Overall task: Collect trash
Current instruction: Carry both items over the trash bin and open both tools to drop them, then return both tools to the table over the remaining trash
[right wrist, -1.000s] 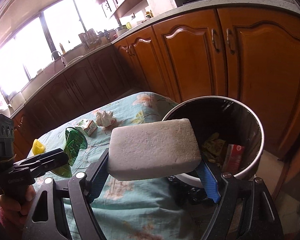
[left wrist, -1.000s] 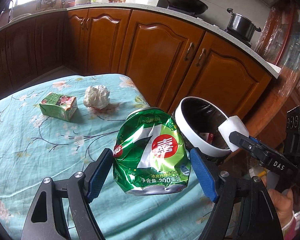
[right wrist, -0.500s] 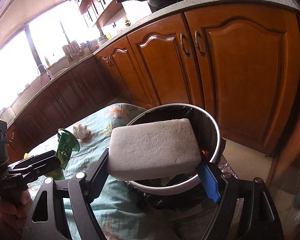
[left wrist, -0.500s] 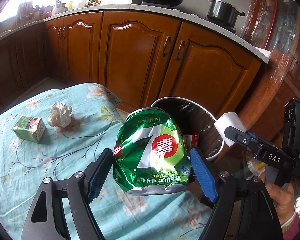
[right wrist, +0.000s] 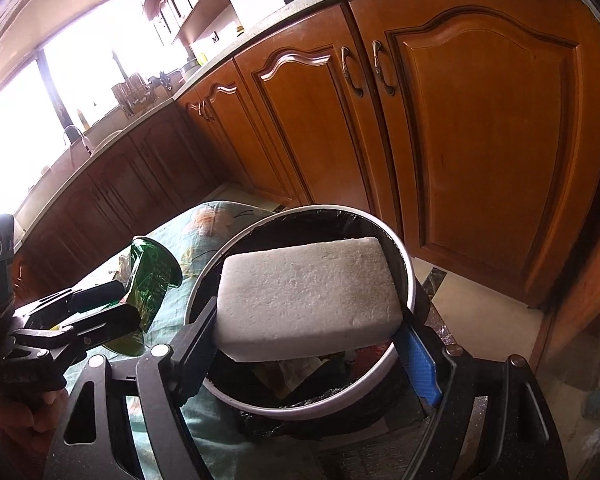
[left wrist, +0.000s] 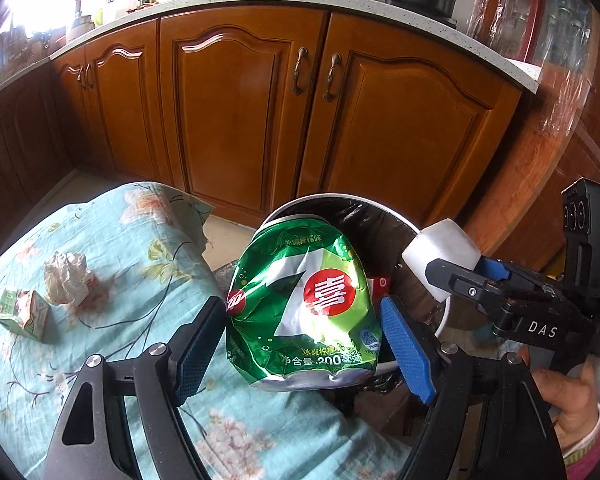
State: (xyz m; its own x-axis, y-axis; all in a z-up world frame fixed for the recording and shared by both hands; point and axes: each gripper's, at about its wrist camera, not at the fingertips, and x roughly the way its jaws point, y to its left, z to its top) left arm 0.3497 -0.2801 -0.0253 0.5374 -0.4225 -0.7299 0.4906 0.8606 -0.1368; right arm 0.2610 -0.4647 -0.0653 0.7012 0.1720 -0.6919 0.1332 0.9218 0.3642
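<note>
Green crushed can (left wrist: 304,312): held in the left gripper (left wrist: 304,332), jaws spread wide and pinching it from both sides, blue pads (left wrist: 406,344) against its dented flanks. White "7" and a red disc face the left wrist camera; the base end points toward the camera, the top toward the bin. The can hangs above the edge of the surface, its top overlapping the near rim of the bin in that view. In the right wrist view the can (right wrist: 150,280) shows at left, just beside the bin rim.

White foam block (right wrist: 308,300): held in the right gripper (right wrist: 308,344), jaws spread wide and clamped on its two short ends. The block lies level, over the mouth of the bin. In the left wrist view one end of it (left wrist: 440,256) shows at the far side of the bin.

Bin (right wrist: 407,268): round, white rim, black liner, standing on the floor against the surface; scraps and a red pack lie inside.

Surface (left wrist: 112,280): covered with a pale blue floral cloth.
- Crumpled tissue (left wrist: 66,278), lying well apart from the can.
- Small green carton (left wrist: 22,314), just beside the tissue.

Hand (left wrist: 568,404): grips the right gripper's handle, pink cuff at the wrist.

Cabinets (left wrist: 240,112): brown wood, behind the bin.
</note>
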